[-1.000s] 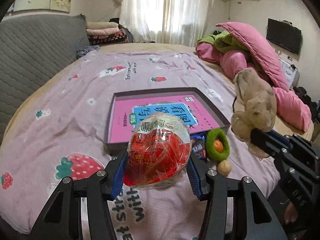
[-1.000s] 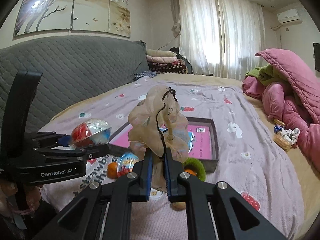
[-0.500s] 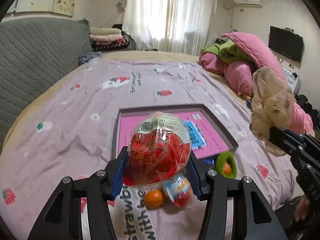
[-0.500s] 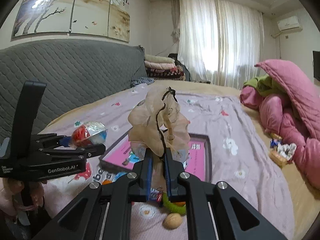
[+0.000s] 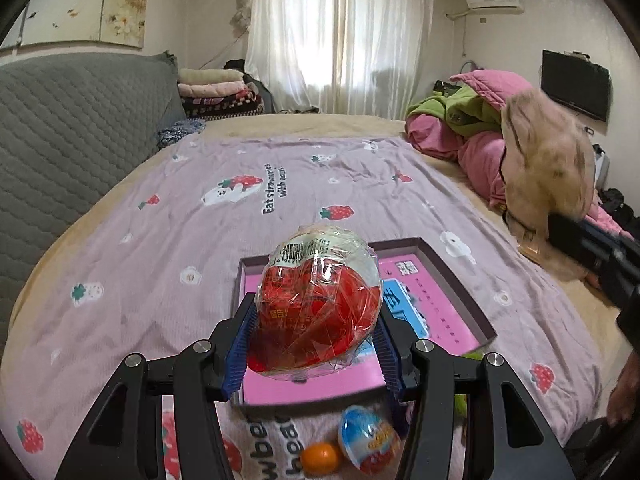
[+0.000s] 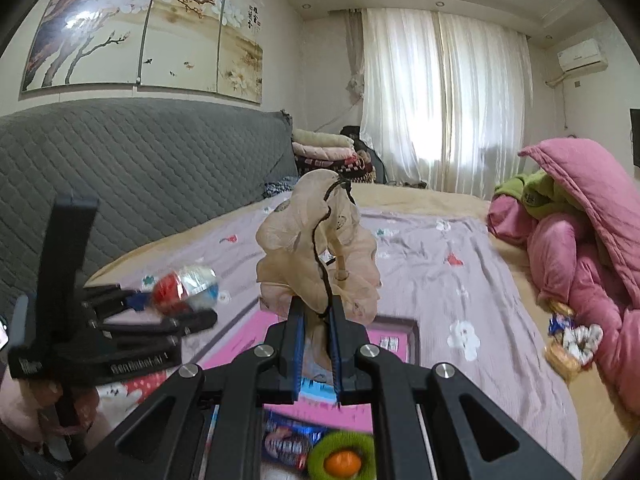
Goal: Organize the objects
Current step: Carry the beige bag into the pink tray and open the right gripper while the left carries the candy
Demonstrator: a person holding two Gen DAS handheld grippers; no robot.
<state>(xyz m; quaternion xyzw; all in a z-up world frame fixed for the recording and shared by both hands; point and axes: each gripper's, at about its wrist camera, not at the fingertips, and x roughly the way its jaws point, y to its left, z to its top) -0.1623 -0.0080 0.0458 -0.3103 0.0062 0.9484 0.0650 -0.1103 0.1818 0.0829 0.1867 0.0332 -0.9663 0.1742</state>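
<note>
Gripping a wrapped red and white ball (image 5: 318, 304) between its blue pads, the left gripper (image 5: 316, 332) holds it in the air just above the near edge of the shallow tray (image 5: 460, 276), while the right gripper (image 6: 316, 320) is pinched tight on the base of a beige fabric pouch (image 6: 316, 248) with a dark cord, also lifted clear of the bed. Both loads look poised for placing, so the sorting seems only begun: nothing loose lies in the tray, whose floor shows just a pink printed sheet (image 5: 424, 312). Directly below the left gripper, short of the tray, a blue and white toy egg (image 5: 368, 438) and a small orange ball (image 5: 320, 458) lie side by side on the lilac strawberry bedspread (image 5: 160, 240). Below the right gripper sit a dark snack packet (image 6: 286, 446) and a green fuzzy ring (image 6: 344, 456) with an orange piece in its hole, both just outside the tray. Off to the right gripper's far right, a white scrunchie (image 6: 582, 338) and some wrapped snacks (image 6: 560, 354) rest against the pink quilt (image 6: 580, 240), well apart from the tray. These all appear left to gather. Beyond lie folded blankets (image 5: 218, 92) and the curtained window (image 5: 340, 36).
</note>
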